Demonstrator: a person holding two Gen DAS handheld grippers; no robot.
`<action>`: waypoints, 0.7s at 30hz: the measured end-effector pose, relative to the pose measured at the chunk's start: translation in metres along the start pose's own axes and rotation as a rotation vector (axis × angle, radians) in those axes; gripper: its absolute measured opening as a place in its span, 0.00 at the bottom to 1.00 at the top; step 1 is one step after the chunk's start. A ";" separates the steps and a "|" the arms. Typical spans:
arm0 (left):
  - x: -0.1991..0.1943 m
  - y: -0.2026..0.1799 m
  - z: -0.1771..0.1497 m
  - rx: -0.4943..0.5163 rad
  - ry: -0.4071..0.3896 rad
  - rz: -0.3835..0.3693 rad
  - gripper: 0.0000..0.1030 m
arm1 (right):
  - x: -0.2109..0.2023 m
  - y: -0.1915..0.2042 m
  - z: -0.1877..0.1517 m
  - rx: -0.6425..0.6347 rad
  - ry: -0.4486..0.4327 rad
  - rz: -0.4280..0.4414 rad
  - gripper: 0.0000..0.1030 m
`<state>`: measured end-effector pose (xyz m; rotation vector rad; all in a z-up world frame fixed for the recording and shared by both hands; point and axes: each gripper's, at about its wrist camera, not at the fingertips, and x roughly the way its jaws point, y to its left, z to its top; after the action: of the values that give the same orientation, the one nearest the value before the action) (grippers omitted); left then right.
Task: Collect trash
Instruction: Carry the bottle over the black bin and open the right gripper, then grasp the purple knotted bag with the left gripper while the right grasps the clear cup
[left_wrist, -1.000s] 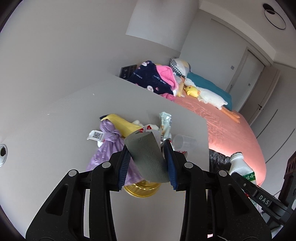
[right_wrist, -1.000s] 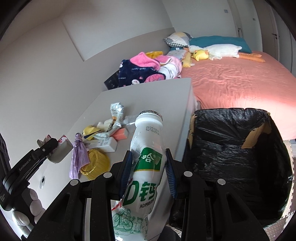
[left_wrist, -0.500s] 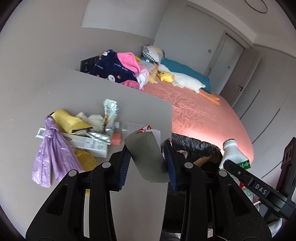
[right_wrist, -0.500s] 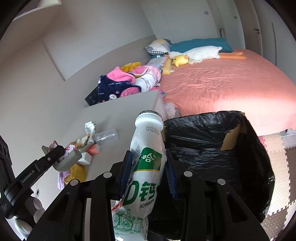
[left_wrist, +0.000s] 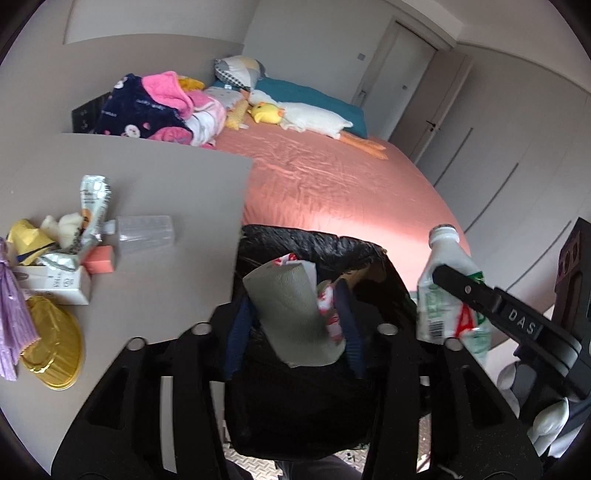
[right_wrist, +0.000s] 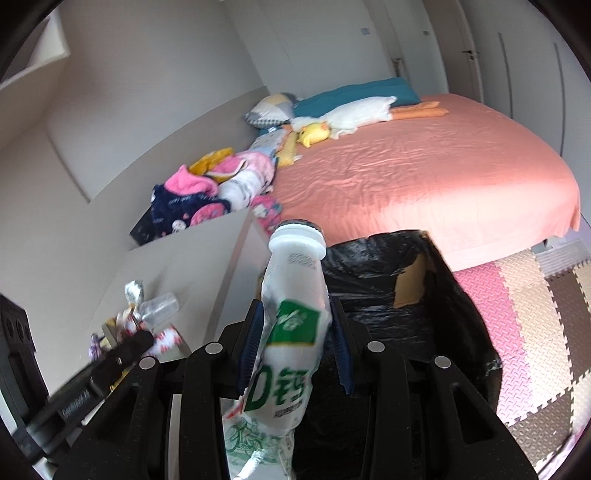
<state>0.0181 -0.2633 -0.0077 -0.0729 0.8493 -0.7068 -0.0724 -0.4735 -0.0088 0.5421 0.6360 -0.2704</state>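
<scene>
My left gripper (left_wrist: 291, 328) is shut on a grey paper cup (left_wrist: 291, 314) with a red-and-white wrapper stuffed at its side, held above the mouth of the black-lined trash bin (left_wrist: 317, 243). My right gripper (right_wrist: 295, 341) is shut on a white milk bottle (right_wrist: 291, 314) with a green label, held over the bin's near left rim (right_wrist: 436, 325). The bottle also shows at the right of the left wrist view (left_wrist: 443, 291). More trash lies on the grey table (left_wrist: 166, 192): a clear plastic cup (left_wrist: 144, 234), a silver wrapper (left_wrist: 92, 206), a gold lid (left_wrist: 55, 350).
A white carton (left_wrist: 51, 282), a pink block (left_wrist: 99, 264) and a purple bag (left_wrist: 11, 325) lie among the table trash. A bed with an orange sheet (right_wrist: 424, 173), clothes and plush toys lies beyond the bin. Foam floor mats (right_wrist: 535, 314) are to the right.
Both grippers have swung right from the table toward the bin. The left one with the cup is now over the bin's mouth; the right one with the bottle has come closer to the bin.
</scene>
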 end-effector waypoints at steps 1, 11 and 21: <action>0.003 -0.004 0.000 0.007 0.003 -0.011 0.89 | -0.003 -0.006 0.002 0.019 -0.020 0.004 0.69; 0.012 -0.011 -0.004 0.045 0.005 0.015 0.94 | -0.004 -0.014 0.006 0.001 -0.053 -0.095 0.96; -0.007 0.018 -0.005 -0.017 -0.025 0.068 0.94 | 0.009 0.021 -0.007 -0.084 -0.001 -0.024 0.96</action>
<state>0.0210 -0.2445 -0.0122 -0.0676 0.8296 -0.6342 -0.0605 -0.4526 -0.0108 0.4543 0.6500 -0.2659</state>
